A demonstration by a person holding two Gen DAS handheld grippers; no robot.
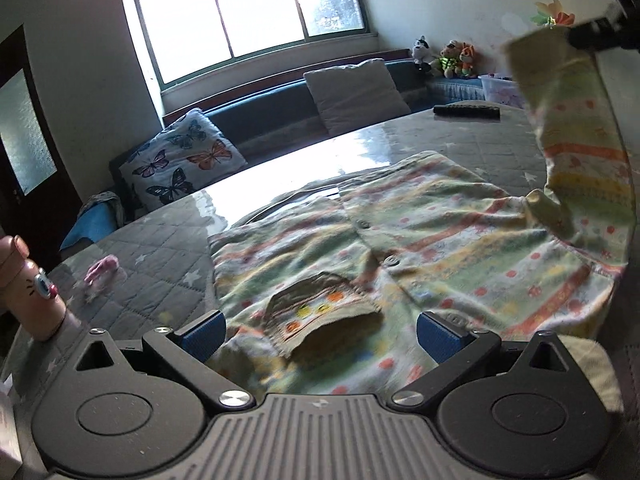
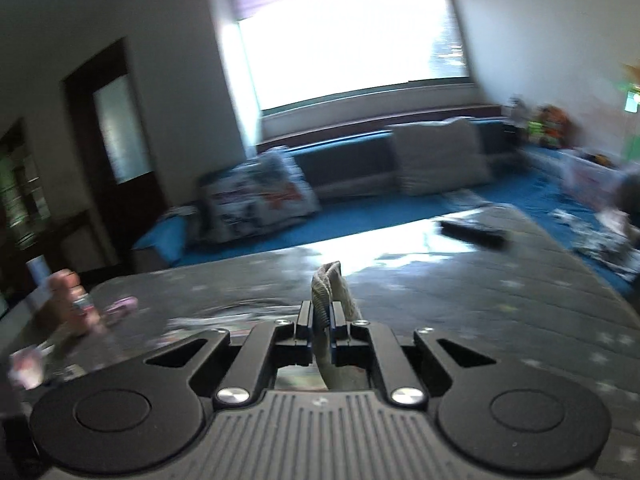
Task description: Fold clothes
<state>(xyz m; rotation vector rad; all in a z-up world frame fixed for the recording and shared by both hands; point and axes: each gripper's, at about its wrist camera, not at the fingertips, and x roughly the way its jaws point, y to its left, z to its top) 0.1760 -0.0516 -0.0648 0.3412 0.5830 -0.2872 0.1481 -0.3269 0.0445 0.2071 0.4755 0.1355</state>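
A small striped, dotted cardigan with buttons lies spread on the grey quilted table. One sleeve with a brown cuff lies folded across its front. My left gripper is open, its blue pads either side of that cuff just above the cloth. My right gripper shows at the upper right, shut on the other sleeve's cuff and holding that sleeve lifted high. In the blurred right wrist view, my right gripper is shut on the pale cuff.
A pink bottle stands at the table's left edge, a small pink object beside it. A black remote lies at the far side. Behind are a sofa with a butterfly cushion, a grey pillow, soft toys and a window.
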